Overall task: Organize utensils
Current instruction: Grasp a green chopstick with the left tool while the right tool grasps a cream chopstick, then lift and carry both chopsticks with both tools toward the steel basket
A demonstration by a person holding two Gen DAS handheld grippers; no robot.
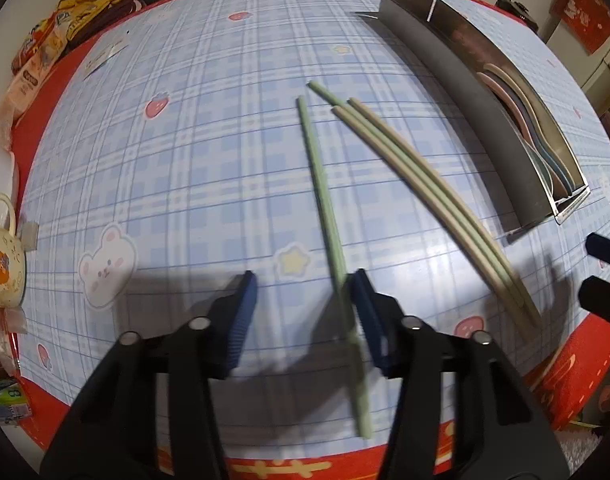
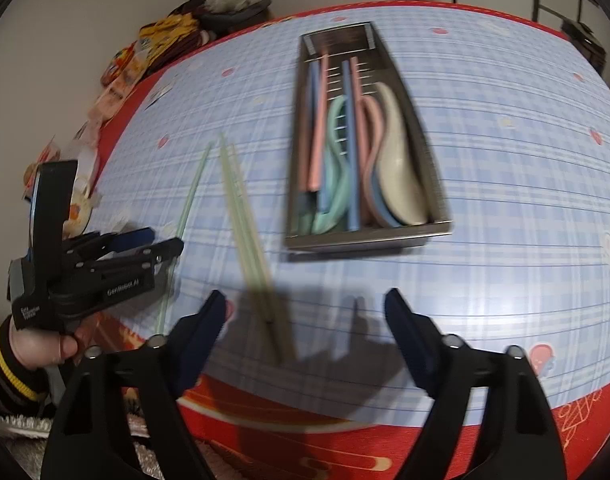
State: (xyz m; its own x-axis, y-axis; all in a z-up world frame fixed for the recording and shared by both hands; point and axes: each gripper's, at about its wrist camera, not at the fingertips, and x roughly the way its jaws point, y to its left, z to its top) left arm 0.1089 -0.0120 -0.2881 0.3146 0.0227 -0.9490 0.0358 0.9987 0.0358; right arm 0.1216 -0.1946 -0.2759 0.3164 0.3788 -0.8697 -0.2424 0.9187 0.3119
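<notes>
A single green chopstick [image 1: 329,224] lies on the plaid table, running between the fingers of my open left gripper [image 1: 305,284], close to the right finger. It shows in the right wrist view [image 2: 187,204] too. A bundle of three green and beige chopsticks [image 1: 429,196] lies to its right, also in the right wrist view [image 2: 247,224]. A metal utensil tray [image 1: 457,92] holds spoons and chopsticks [image 2: 345,152]. My right gripper [image 2: 305,312] is open and empty above the table's front edge, near the bundle's end.
A patterned mug [image 1: 1,256] stands at the table's left edge. Snack packets and clutter [image 1: 65,28] lie along the far left. The red table edge [image 2: 305,420] is close below my right gripper. The left gripper body [image 2: 101,272] appears at left.
</notes>
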